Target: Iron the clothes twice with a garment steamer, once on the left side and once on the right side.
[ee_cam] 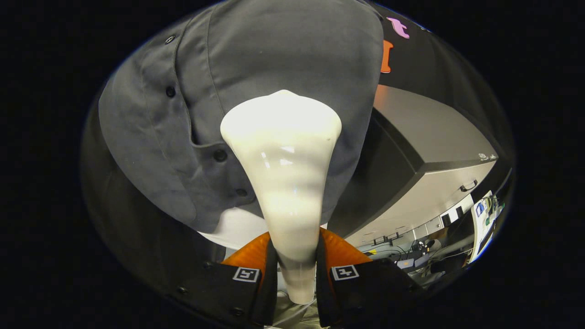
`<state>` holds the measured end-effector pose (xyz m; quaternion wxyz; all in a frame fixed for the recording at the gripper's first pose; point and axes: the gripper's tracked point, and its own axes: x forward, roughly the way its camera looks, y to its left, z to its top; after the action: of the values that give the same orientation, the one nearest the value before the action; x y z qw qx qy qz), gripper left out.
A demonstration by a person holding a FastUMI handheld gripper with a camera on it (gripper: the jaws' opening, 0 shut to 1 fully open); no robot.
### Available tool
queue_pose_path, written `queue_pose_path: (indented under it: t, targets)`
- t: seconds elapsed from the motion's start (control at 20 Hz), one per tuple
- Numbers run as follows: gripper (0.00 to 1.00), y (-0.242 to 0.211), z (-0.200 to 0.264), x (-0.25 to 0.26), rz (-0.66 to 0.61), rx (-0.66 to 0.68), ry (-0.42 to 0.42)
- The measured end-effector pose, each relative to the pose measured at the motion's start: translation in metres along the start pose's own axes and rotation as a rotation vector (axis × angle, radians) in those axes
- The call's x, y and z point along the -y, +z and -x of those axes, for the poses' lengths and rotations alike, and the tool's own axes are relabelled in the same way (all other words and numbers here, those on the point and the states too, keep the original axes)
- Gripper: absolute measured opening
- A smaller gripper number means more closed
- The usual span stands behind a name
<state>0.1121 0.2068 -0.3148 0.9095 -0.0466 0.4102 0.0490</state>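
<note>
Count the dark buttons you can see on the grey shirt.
4 on the grey cloth shirt: one near the collar, one below it, two beside the white plastic garment steamer. More may hide behind it.

Glossy, smooth plastic steamer [282,151]; matt woven-cloth grey shirt [283,50] with dark plastic-looking buttons [220,155].

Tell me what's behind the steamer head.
The grey shirt hangs directly behind the white steamer, which the hand-held gripper clamps by its handle. Dark buttons show beside it; the cloth under the head is hidden.
</note>
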Motion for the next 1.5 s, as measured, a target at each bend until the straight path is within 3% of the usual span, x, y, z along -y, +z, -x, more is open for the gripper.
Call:
queue_pose_path:
  t: [0.95, 1.5]
  targets:
    - [0.43, -0.088, -0.057, 0.002, 0.008, -0.169, 0.006]
    - [0.44, -0.111, -0.061, 0.001, -0.024, -0.204, 0.003]
